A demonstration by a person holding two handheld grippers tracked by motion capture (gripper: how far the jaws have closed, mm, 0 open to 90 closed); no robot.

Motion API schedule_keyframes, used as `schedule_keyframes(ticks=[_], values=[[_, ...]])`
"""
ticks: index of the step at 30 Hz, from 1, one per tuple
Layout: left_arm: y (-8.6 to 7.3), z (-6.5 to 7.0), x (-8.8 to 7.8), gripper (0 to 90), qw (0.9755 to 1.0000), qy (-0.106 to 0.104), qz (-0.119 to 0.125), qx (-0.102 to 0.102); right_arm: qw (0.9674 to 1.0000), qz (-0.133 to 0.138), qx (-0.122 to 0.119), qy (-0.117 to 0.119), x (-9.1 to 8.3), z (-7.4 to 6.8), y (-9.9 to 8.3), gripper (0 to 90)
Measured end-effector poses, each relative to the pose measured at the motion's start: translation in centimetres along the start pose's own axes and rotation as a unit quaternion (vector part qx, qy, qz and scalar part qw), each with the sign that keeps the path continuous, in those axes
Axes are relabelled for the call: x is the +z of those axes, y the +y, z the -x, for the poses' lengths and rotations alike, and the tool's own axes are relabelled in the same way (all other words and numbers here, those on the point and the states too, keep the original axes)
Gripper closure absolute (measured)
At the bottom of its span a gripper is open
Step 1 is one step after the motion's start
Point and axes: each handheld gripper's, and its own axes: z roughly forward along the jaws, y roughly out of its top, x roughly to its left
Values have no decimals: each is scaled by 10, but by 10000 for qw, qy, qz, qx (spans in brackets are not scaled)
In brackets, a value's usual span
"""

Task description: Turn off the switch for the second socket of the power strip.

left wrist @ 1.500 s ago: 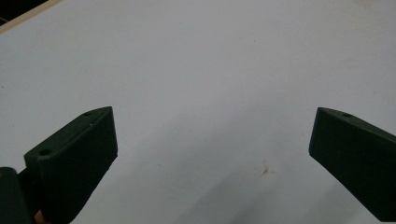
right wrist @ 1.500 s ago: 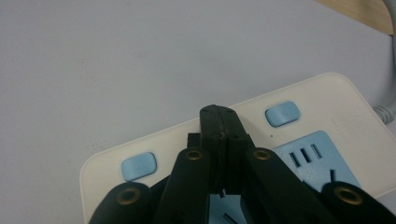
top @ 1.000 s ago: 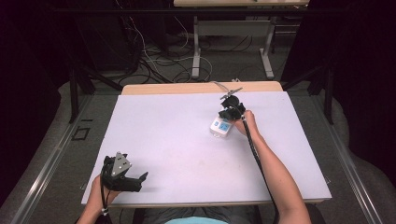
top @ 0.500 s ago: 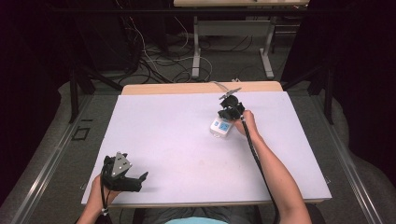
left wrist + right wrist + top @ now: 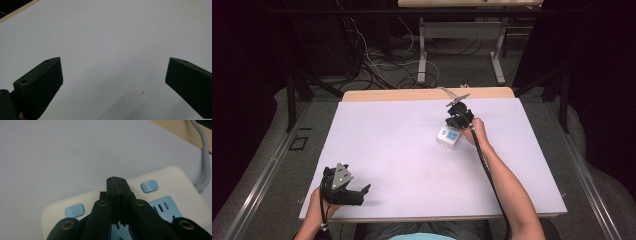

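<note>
Over strip: my right hand-held gripper (image 5: 117, 181), jaws closed, empty, above power strip (image 5: 175, 182).
Left hand-held gripper (image 5: 346, 187): open, far.

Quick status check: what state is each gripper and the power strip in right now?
Left gripper: open, nothing between the jaws, near the table's front left edge.
Right gripper: shut, nothing gripped, tips over the power strip.
Power strip: flat on the table, sockets up, nothing plugged in where visible; grey cord runs off the far edge.
Blue buttons: whether on or off cannot be told.
</note>
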Motion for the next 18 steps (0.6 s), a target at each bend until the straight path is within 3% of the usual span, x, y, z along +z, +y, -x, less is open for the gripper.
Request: schedule_keyframes(ticks=[8, 10, 13, 15, 18], values=[[0, 0, 0, 10, 10000, -17, -11, -2, 9999, 115, -44, -16, -5, -1, 2, 899], [0, 1, 0, 10, 10000, -20, -14, -12, 9999, 158, -42, -20, -8, -1, 2, 862], [0, 1, 0, 10, 10000, -30, 1, -21, 9996, 288, 8, 26, -11, 0, 2, 714], [0, 0, 0, 10, 10000, -23, -9, -15, 9997, 220, 10, 42, -14, 1, 3, 591], [0, 0, 0, 9, 10000, -22, -9, -12, 9995, 175, 204, 182, -18, 2, 2, 433]])
